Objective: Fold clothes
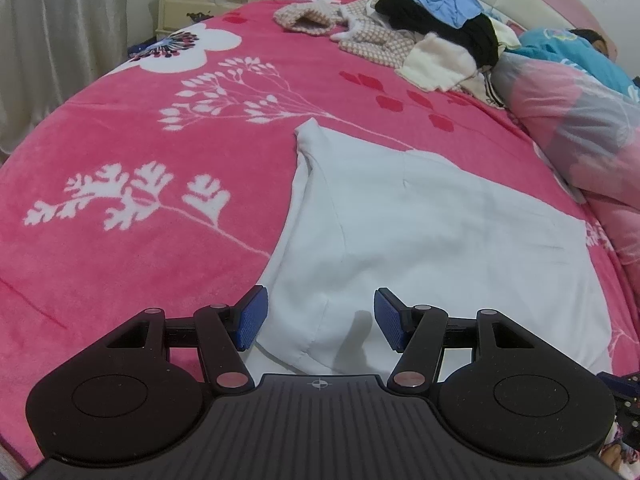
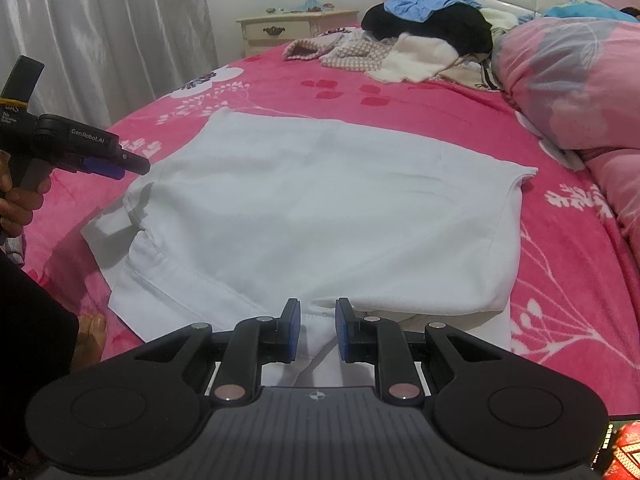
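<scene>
A white garment (image 2: 320,216) is spread near the bed's (image 1: 120,200) foot edge, the left gripper (image 1: 316,318) held open, the right gripper (image 2: 318,330) pinching its hem.

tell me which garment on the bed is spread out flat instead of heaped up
The white sweatshirt, lying flat on the pink blanket right ahead of both tongs. The black, blue, cream and checked clothes sit bunched in a pile by the headboard.
</scene>
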